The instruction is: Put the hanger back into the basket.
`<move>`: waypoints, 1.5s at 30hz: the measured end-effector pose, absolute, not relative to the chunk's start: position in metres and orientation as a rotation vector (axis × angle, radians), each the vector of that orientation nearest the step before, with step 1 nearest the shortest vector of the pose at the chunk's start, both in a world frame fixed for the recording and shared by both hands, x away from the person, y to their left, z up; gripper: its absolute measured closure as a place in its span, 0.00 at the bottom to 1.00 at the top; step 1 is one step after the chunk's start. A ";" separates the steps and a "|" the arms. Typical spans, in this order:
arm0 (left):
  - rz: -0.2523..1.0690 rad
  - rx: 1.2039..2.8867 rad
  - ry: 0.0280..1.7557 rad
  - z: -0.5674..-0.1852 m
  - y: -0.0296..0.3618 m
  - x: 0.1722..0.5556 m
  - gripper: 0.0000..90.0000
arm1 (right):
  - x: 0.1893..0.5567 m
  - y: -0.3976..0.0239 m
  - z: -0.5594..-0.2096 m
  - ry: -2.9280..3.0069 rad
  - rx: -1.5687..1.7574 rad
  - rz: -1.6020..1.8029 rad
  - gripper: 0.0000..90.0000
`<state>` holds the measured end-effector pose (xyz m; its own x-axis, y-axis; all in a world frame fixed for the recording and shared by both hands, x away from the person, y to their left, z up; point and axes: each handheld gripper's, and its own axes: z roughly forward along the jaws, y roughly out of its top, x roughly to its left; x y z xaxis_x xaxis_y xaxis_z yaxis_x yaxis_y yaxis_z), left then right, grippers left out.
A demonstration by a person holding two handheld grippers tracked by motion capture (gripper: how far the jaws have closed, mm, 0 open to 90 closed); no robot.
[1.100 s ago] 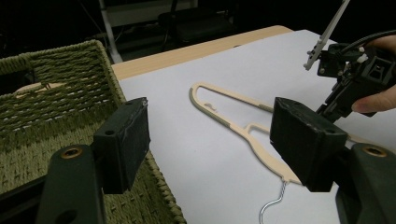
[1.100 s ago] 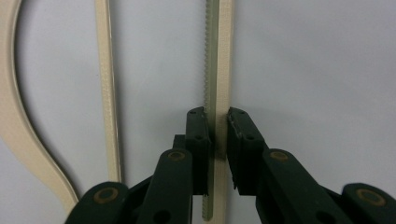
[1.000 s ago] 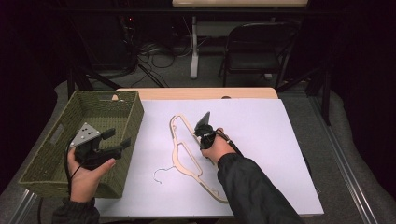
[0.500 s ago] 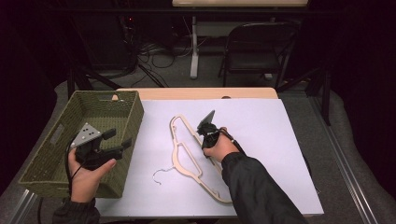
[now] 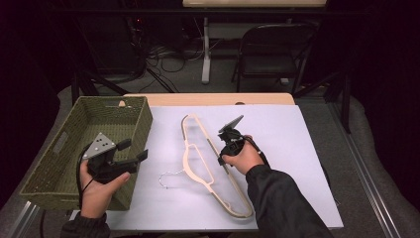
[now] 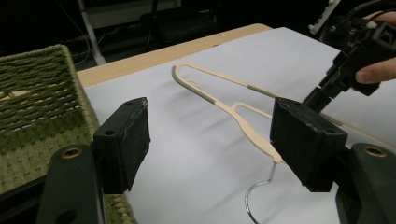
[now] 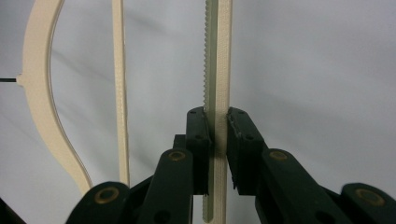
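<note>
Right gripper [image 5: 227, 148] has its jaws clamped tight on the hanger [image 5: 198, 148], pinching the ridged bar [image 7: 215, 70] between its pads. The hanger lies on the white sheet [image 5: 297, 148] in the middle of the table, metal hook [image 5: 171, 176] pointing toward the basket [image 5: 59, 144]. Left gripper [image 5: 133, 151] hovers at the basket's near corner, jaws wide apart with nothing between them, aimed across at the hanger
</note>
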<state>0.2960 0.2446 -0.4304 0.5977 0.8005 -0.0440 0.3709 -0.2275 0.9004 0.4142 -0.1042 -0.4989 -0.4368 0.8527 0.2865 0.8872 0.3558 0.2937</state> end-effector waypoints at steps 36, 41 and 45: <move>0.403 1.924 0.805 -0.480 0.148 0.267 0.40 | 0.397 -0.125 -0.475 -2.390 -1.690 -1.109 0.89; 0.396 1.922 0.800 -0.487 0.143 0.265 0.41 | 0.393 -0.126 -0.470 -2.382 -1.691 -1.152 0.89; 0.394 1.912 0.814 -0.489 0.143 0.265 0.42 | 0.392 -0.126 -0.468 -2.377 -1.689 -1.170 0.89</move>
